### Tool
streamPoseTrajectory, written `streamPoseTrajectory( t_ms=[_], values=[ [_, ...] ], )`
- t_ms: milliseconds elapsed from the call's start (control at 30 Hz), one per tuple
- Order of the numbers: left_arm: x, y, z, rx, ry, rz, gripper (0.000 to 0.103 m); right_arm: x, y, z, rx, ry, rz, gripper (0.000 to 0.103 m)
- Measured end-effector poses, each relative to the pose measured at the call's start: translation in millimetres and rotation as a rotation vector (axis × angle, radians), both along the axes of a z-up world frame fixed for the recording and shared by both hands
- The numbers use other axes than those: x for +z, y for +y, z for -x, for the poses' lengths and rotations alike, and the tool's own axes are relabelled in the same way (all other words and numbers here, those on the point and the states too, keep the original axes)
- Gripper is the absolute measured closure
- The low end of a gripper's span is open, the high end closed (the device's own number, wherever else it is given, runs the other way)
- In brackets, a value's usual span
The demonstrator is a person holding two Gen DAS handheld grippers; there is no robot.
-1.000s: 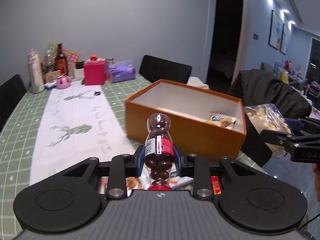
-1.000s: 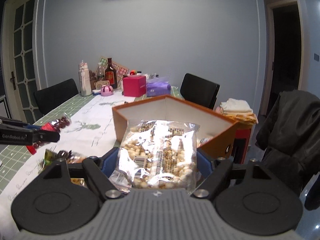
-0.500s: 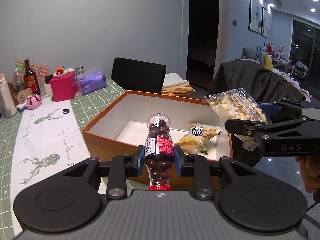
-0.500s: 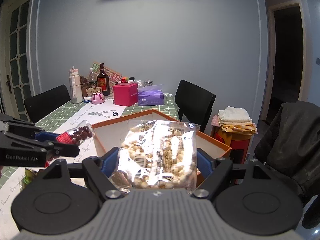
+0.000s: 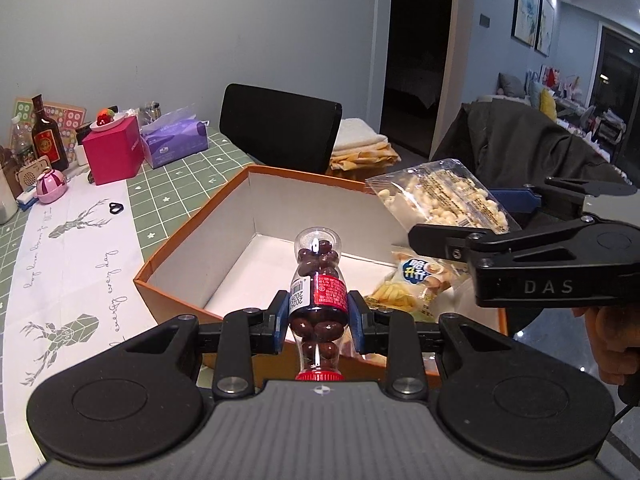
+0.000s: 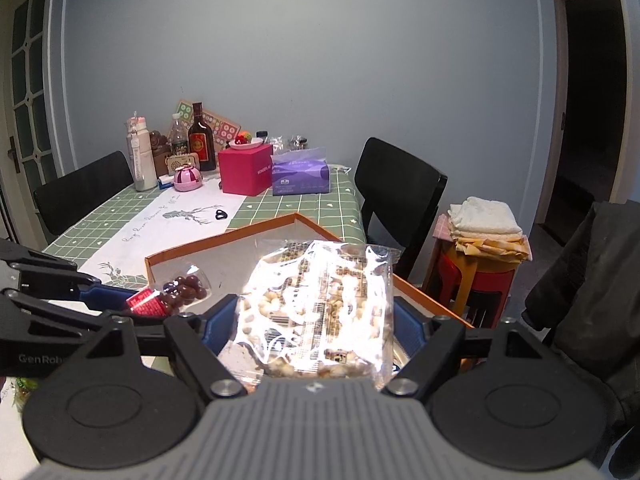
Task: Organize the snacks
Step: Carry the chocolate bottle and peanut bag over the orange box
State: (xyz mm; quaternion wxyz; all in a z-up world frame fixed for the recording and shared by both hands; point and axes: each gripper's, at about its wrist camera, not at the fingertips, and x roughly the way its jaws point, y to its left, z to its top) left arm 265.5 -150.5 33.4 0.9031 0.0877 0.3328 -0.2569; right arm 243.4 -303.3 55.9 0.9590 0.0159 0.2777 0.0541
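Note:
My left gripper (image 5: 319, 316) is shut on a small clear bottle of chocolate balls (image 5: 318, 280) with a red label, cap toward the camera. It hangs over the near edge of the open orange box (image 5: 192, 236). My right gripper (image 6: 316, 320) is shut on a clear bag of pale puffed snacks (image 6: 320, 304), held over the same box (image 6: 224, 240). In the left wrist view that bag (image 5: 440, 196) hangs above the box's right side. A yellow snack packet (image 5: 408, 284) lies inside the box. The right wrist view shows the bottle (image 6: 176, 292) at the left.
The green checked tablecloth with a white runner (image 5: 72, 248) carries a pink box (image 5: 114, 152), a purple tissue pack (image 5: 174, 142), a dark bottle (image 5: 46, 140) and other items at the far end. A black chair (image 5: 280, 132), a stool with folded towels (image 6: 484, 236) and a jacket-draped chair (image 5: 520, 144) stand around.
Both grippers have moved forward over the orange box, carrying the bottle and the snack bag. The box's inside and the yellow packet now show more fully.

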Motion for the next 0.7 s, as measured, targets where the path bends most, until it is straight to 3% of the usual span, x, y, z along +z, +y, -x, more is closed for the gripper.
streamPoseTrajectory(
  t_ms=[367, 600, 700],
  values=[
    [-19.4, -19.4, -46.0, 0.03, 0.095, -0.04, 0.069, -31.9, -10.3, -71.5, -0.023, 0.172, -0.041, 0.025],
    [-29.8, -31.3, -70.4, 0.044, 0.156, -0.052, 0.069, -49.7, -22.1, -106.7, -0.052, 0.275, -0.132, 0.025],
    [-36.0, -39.6, -78.8, 0.048, 0.163, -0.091, 0.069, -52.3, -19.7, -117.0, -0.044, 0.33, -0.113, 0.025]
  ],
)
